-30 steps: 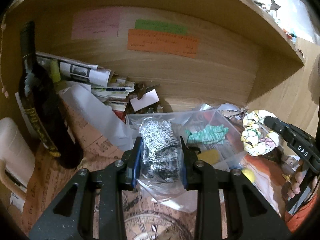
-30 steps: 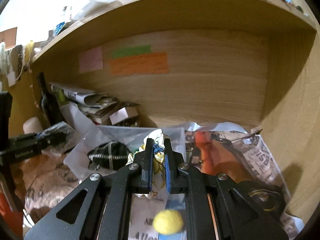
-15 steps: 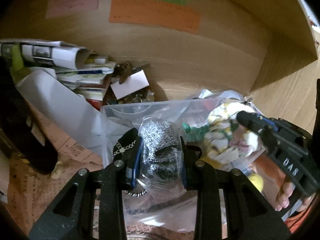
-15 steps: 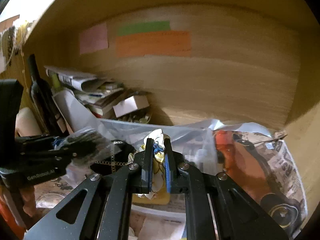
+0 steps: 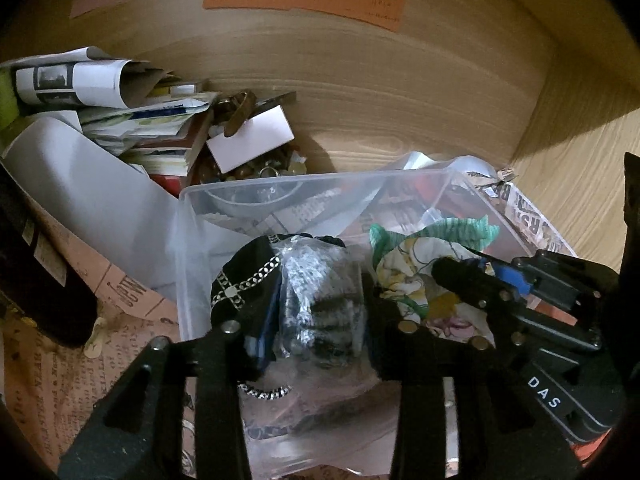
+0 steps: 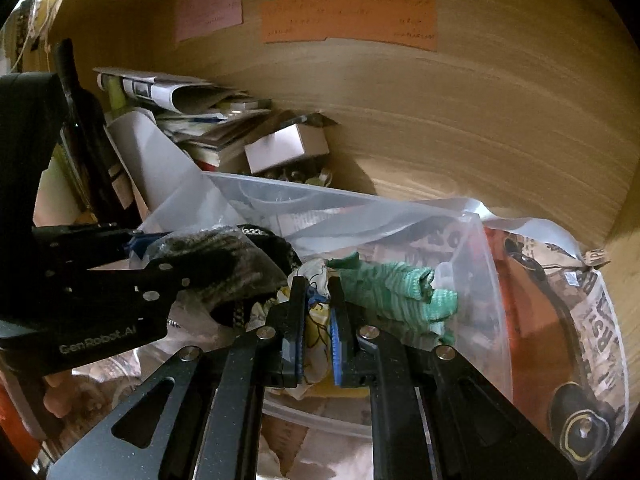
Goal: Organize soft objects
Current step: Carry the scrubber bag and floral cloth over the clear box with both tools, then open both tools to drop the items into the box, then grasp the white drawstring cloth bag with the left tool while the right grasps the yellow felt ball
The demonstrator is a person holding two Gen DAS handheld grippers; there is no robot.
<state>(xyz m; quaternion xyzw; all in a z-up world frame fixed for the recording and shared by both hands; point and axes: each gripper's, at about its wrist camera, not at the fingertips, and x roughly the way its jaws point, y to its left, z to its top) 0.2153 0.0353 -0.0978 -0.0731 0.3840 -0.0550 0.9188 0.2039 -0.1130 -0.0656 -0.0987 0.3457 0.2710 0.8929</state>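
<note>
My left gripper (image 5: 320,312) is shut on a bagged grey-and-black knit item (image 5: 320,304) and holds it inside the clear plastic bin (image 5: 304,188). My right gripper (image 6: 318,320) is shut on a floral cloth (image 6: 316,320), also low inside the bin (image 6: 488,280). The floral cloth shows in the left wrist view (image 5: 404,276) beside the right gripper (image 5: 456,276). A green knit piece (image 6: 396,288) and a black chain-pattern cloth (image 5: 244,276) lie in the bin. The left gripper (image 6: 152,256) and its bagged item (image 6: 224,260) show at left in the right wrist view.
The bin sits in a wooden alcove with coloured notes (image 6: 348,20) on the back wall. A dark bottle (image 6: 88,140), rolled papers (image 5: 80,76), books and a white box (image 5: 252,140) crowd the left. Newspaper (image 6: 588,320) covers the floor at right.
Both grippers have moved forward and down into the bin with their items. The floral cloth has come from beside the bin to inside it, next to the bagged knit item.
</note>
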